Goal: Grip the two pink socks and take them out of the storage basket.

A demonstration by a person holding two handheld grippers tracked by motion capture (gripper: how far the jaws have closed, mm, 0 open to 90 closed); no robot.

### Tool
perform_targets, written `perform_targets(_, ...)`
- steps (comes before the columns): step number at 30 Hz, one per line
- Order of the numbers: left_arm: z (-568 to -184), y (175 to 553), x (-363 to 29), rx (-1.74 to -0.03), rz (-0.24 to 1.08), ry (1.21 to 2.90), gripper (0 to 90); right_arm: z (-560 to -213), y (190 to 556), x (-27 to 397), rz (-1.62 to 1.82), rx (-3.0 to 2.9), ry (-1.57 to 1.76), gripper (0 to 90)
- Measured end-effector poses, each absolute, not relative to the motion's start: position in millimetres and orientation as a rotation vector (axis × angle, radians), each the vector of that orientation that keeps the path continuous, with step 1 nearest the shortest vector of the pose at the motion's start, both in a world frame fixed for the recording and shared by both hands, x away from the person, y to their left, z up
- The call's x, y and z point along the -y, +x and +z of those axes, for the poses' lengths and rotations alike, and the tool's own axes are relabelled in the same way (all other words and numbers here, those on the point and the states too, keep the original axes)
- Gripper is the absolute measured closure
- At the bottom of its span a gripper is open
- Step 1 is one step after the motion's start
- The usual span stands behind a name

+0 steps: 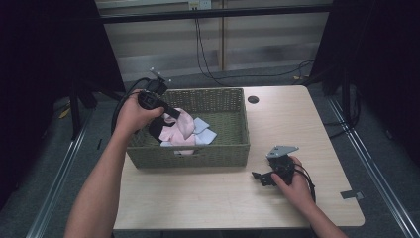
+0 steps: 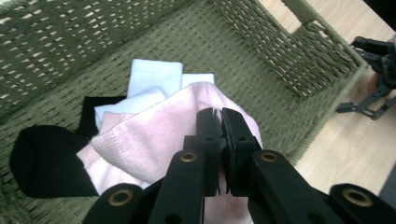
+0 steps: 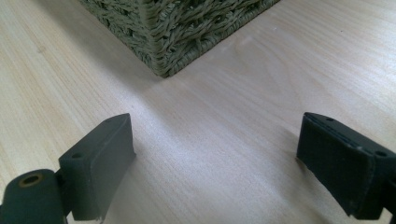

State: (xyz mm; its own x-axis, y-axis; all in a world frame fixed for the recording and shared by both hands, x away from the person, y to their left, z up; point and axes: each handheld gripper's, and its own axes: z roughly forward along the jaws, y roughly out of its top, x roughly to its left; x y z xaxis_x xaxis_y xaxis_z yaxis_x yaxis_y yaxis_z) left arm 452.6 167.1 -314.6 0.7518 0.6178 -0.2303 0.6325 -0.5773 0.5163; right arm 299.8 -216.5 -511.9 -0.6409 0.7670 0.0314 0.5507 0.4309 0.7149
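Pink sock (image 2: 154, 140) pinched in the left gripper (image 2: 220, 114) above a woven basket (image 1: 225, 148).

The pink sock is clamped between the nearly closed jaws of the left gripper and is seen hanging over the inside of the green basket, its free part draped across the other laundry. Beneath and beside it a black sock (image 2: 44, 161) is laid toward one end of the basket, and pale blue folded cloths (image 2: 152, 77) are spread on the basket floor behind it. The basket is set on the light wooden table (image 1: 198, 198), toward its left half. The right gripper (image 3: 215, 154) is rested on the table to the right of the basket, near its front corner, well apart from the sock; its jaws are spread wide with only bare wood seen between them.
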Motion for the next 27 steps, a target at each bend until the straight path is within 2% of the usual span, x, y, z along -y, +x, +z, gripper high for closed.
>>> perform_targets(27, -297.3, 423.2, -166.3, -0.864, -0.087, 2.367, 86.2, -511.8, 299.6, 216.4, 1.026, -2.390, 1.139, 10.3)
